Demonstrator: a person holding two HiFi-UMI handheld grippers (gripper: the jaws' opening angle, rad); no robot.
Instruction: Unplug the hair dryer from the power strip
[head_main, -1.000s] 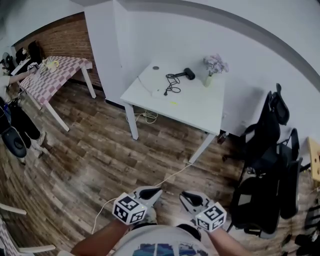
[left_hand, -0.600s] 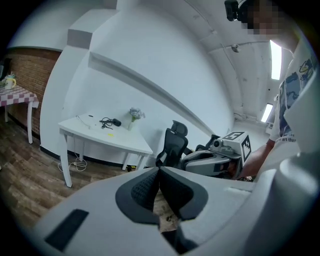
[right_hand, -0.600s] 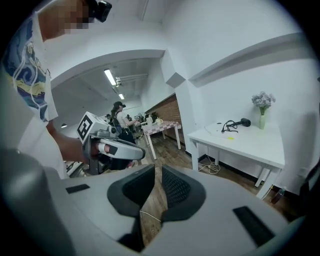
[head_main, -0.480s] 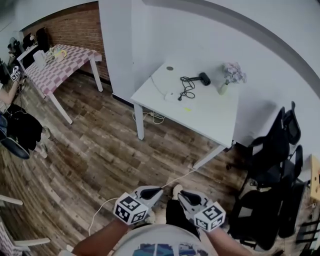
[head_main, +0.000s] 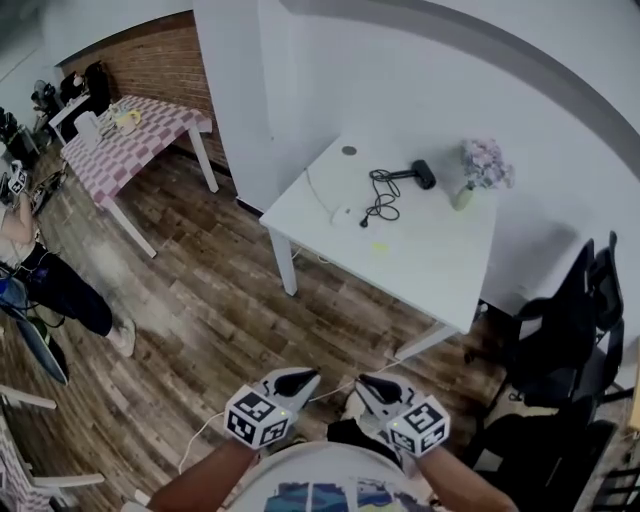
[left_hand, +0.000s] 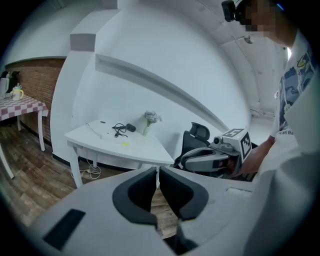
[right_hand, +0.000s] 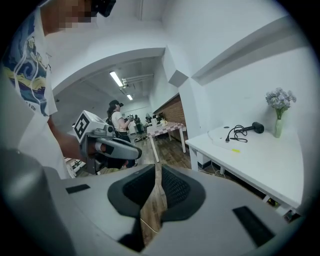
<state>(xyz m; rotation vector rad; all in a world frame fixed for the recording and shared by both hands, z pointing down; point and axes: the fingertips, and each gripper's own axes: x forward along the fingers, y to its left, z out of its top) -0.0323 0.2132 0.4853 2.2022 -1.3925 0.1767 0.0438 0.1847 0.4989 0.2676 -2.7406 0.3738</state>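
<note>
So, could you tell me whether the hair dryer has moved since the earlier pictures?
No. The hair dryer still lies just left of the flower vase on the white table, its cord coiled beside it; only the view has shifted.

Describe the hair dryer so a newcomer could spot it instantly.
Find the white table standing against the white wall. Near its far edge, just left of the vase of flowers in the head view, lies the hair dryer. It is the only black, stubby object there, with its black cord coiled beside it.
</note>
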